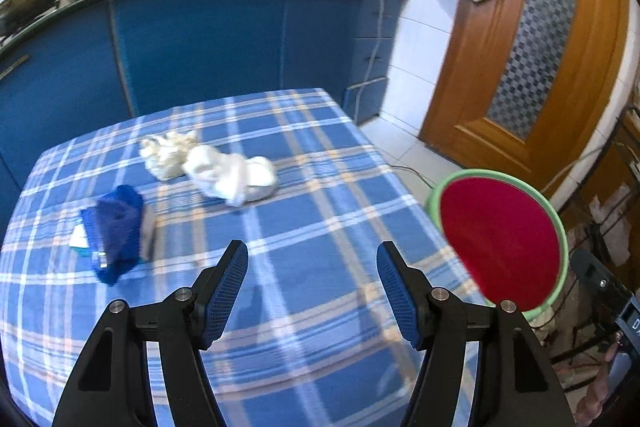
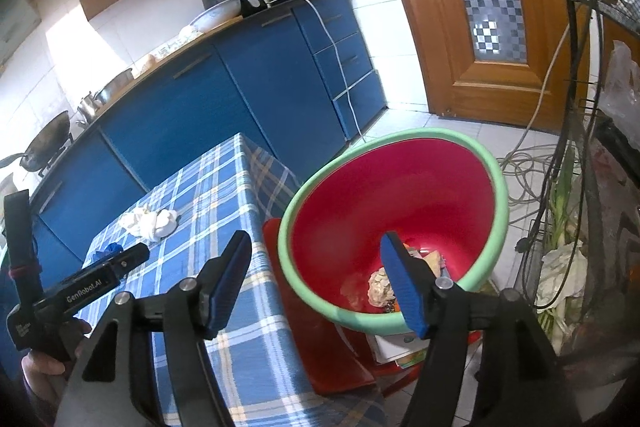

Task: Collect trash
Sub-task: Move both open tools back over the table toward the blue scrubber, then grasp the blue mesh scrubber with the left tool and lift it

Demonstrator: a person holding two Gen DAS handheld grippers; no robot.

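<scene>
On the blue plaid tablecloth (image 1: pixel 304 307) lie crumpled white tissues (image 1: pixel 230 173), a cream wad (image 1: pixel 168 151) beside them and a dark blue packet (image 1: pixel 116 231) to the left. My left gripper (image 1: pixel 312 247) hovers open and empty over the cloth, nearer than all of them. A red basin with a green rim (image 2: pixel 400 187) stands off the table's right edge, with crumpled trash (image 2: pixel 380 287) at its bottom. My right gripper (image 2: pixel 316 238) is open and empty, its right finger above the basin. From the right wrist, the tissues (image 2: pixel 152 221) and the left gripper (image 2: pixel 132 259) show over the table.
The basin rests on a red stool (image 2: pixel 304 339) against the table's side. Blue cabinets (image 1: pixel 200 39) run behind the table, and a wooden door (image 1: pixel 520 67) is at the right. Cables (image 2: pixel 528 163) lie on the tiled floor beside a wire rack (image 2: pixel 568 247).
</scene>
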